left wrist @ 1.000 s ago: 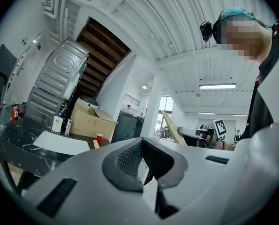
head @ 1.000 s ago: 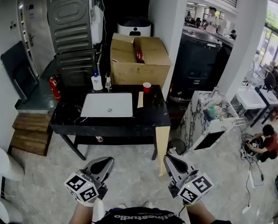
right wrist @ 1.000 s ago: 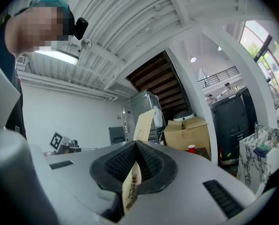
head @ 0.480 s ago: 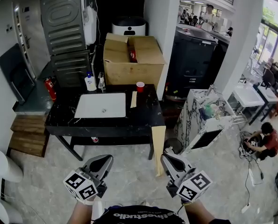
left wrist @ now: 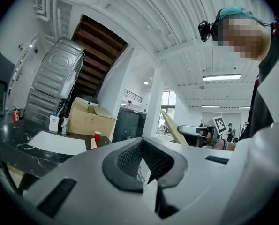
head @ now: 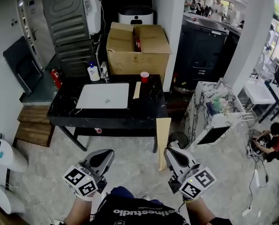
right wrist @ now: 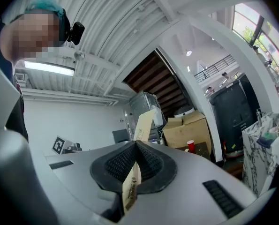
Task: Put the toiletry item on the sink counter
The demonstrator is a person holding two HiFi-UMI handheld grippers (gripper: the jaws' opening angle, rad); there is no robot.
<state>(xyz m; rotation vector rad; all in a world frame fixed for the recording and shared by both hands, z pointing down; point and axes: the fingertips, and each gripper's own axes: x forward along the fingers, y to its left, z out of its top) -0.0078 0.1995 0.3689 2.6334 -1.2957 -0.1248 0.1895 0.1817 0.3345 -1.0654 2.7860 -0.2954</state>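
The right tongs [right wrist: 137,145] clamp a flat tan paper sachet [right wrist: 143,122], well apart from the black marble sink surface [head: 148,110]. The left tongs [left wrist: 142,143] pinch a thin white packet [left wrist: 149,181].

cardboard box [head: 138,55] rear ctr | red cup [head: 144,77] nr box | fire ext. [head: 56,78] L

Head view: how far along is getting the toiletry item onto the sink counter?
Done: only the pickup. The right gripper is shut on a long beige packet, and the left gripper pinches a thin white item that I cannot identify. In hand: the carry, with both grippers well short of the black sink counter. Left: walk up and set the packet down beside the white basin.
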